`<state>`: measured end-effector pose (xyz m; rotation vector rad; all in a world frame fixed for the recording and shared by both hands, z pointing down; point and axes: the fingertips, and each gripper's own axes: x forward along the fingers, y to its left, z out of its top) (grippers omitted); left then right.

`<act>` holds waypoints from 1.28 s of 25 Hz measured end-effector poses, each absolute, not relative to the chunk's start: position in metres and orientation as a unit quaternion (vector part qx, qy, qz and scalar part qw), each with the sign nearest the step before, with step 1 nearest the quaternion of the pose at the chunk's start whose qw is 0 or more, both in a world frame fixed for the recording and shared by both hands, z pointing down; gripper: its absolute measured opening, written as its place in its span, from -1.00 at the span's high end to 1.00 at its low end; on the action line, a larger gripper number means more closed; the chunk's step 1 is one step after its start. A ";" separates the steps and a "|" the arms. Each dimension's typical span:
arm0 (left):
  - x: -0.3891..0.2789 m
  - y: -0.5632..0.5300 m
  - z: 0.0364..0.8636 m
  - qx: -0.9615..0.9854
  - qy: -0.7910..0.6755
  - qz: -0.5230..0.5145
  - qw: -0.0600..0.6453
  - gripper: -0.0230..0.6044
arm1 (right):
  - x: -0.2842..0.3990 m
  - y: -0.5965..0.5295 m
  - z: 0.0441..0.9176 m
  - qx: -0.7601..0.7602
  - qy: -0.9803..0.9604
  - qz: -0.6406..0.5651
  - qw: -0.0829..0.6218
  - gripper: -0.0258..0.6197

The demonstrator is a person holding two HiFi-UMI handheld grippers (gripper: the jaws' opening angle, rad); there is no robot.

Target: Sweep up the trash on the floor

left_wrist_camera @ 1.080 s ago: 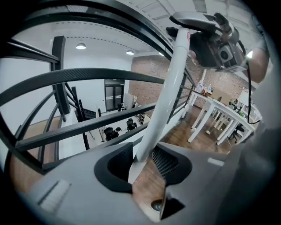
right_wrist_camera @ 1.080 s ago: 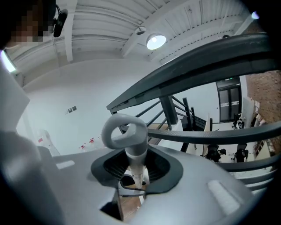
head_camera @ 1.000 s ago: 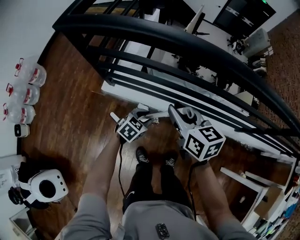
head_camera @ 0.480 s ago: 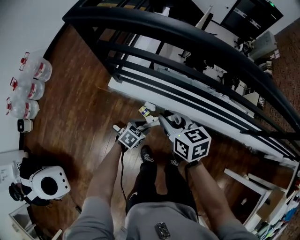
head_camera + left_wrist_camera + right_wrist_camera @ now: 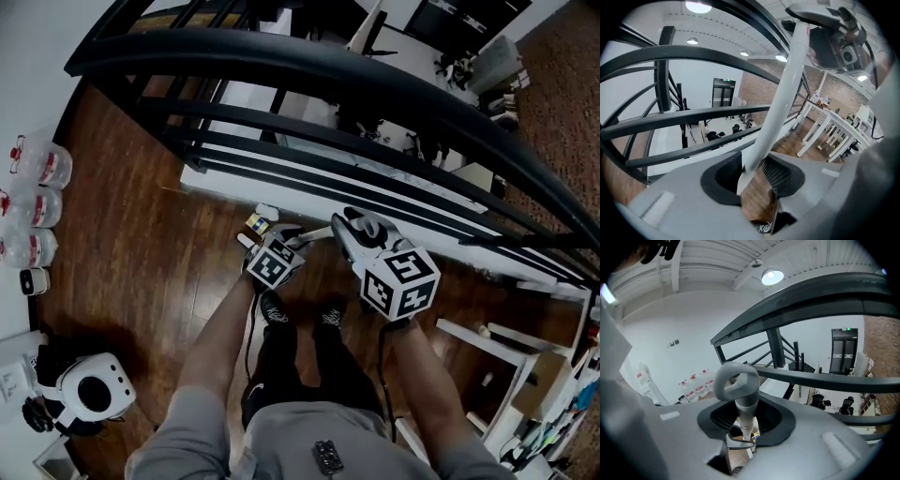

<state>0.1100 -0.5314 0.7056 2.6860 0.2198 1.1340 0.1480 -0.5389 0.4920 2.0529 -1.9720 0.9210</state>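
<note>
Because both the left claw [image 5: 751, 176] and the right claw [image 5: 745, 422] clamp one broom handle [image 5: 780, 98], we watch the trash [image 5: 260, 219] lying on the floor [image 5: 159, 253] just beside the foot of the railing [image 5: 281, 61]: a hard stroke may drive it through the railing.

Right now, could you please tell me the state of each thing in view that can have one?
left gripper: shut on the white pole.
right gripper: shut on the loop-ended grey handle.
trash: lying loose on the floor, not swept up.
water bottles: capped, standing by the wall.
</note>
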 end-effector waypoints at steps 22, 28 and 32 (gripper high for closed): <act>0.192 -0.291 0.580 0.903 0.231 0.359 0.034 0.54 | 0.227 -0.298 0.361 0.792 -0.575 0.205 -0.030 0.64; 0.203 -0.138 0.561 0.859 0.375 0.346 -0.031 0.54 | 0.226 -0.138 0.338 0.882 -0.433 0.181 -0.042 0.64; 0.190 -0.035 0.554 0.830 0.438 0.343 -0.048 0.54 | 0.216 -0.035 0.333 0.912 -0.365 0.182 -0.052 0.64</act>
